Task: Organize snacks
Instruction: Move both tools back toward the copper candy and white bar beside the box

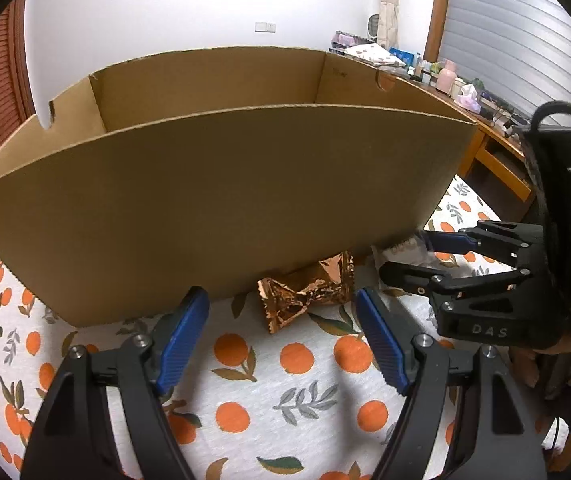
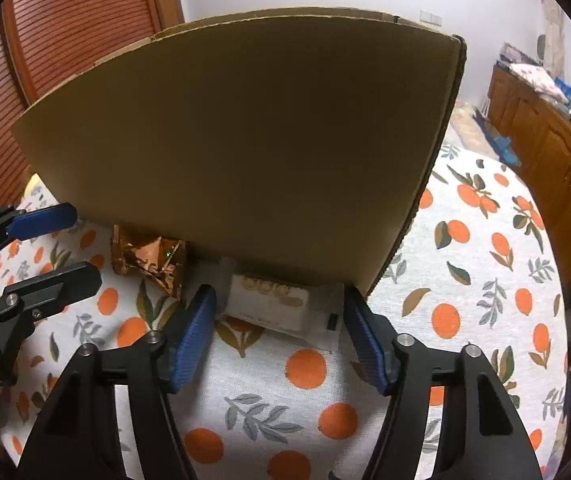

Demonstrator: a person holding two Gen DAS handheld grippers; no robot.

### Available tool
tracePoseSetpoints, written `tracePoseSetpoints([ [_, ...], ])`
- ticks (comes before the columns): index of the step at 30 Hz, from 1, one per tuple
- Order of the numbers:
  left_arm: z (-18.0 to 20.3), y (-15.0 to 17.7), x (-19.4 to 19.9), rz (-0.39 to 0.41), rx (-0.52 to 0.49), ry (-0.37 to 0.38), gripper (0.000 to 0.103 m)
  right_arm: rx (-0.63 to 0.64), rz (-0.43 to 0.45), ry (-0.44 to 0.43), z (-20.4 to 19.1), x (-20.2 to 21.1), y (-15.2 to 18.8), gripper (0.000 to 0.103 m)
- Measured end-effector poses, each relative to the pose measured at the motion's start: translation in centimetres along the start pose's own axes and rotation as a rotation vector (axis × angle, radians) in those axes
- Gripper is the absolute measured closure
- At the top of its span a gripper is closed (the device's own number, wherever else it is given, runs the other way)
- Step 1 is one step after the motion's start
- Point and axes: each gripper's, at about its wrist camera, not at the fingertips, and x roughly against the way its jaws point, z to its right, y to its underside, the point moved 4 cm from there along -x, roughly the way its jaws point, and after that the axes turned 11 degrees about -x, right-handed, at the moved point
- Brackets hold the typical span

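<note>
Left wrist view:
Your left gripper (image 1: 281, 304): jaws spread wide, holding nothing.
Copper foil snack (image 1: 305, 292): lies on the orange-print tablecloth (image 1: 297, 392) between your fingertips, against the cardboard box (image 1: 221, 200).

Right wrist view:
Your right gripper (image 2: 279, 304): jaws wide apart, gripping nothing.
White snack pack (image 2: 269, 304): between your fingers, at the box's base.
</note>
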Motion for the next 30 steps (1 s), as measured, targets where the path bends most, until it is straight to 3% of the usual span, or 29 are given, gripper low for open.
tracePoseSetpoints([
  [4,0.5,-0.4,-0.9,-0.013,0.002,0.003,0.026,0.002,-0.007,-0.023,0.2,0.4,0.2,0.053],
  [13,1.1,-0.6,-2.8,-0.052,0.033,-0.008,0.026,-0.019,0.014,-0.057,1.8,2.2,1.2,0.054],
  [23,1.9,0.0,-4.5,-0.116,0.020,-0.074,0.023,0.008,0.047,-0.088,2.3,4.3,2.5,0.054],
  [27,2.2,0.0,-4.6,-0.123,0.026,-0.091,0.026,0.010,0.057,-0.107,2.2,4.9,2.7,0.053],
  [30,2.5,0.0,-4.4,-0.116,0.012,-0.099,0.038,0.005,0.059,-0.111,2.6,5.3,3.0,0.053],
])
